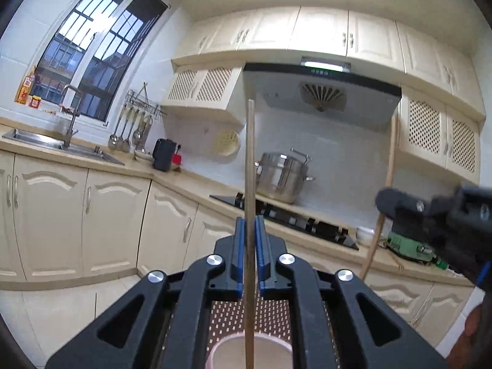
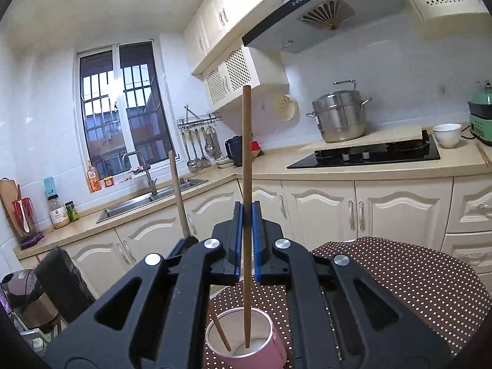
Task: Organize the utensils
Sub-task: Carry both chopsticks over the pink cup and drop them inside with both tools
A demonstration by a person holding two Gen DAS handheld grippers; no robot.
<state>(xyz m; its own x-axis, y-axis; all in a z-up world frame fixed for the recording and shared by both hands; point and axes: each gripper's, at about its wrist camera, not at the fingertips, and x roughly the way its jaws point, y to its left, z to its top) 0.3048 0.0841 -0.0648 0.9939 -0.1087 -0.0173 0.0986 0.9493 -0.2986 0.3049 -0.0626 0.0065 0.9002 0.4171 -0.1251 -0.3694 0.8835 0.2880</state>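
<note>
Two chopstick tips are held inside the pink cup [image 2: 246, 343]; each chopstick [image 2: 247, 184] is clamped upright by one gripper [image 2: 247, 215].

Tabletop [image 2: 399, 276] is covered by a brown cloth with white dots (rounded edge seen at right). A pink cup [image 2: 261, 350] is stood on it, white inside, near the front.

free: open air above the brown white-dotted tablecloth [image 2: 399, 276] | blocked: pink paper cup [image 2: 270, 347] mouth, two upright wooden chopsticks [image 2: 247, 184] inside | side: cream cabinets [image 2: 399, 209] well apart
</note>
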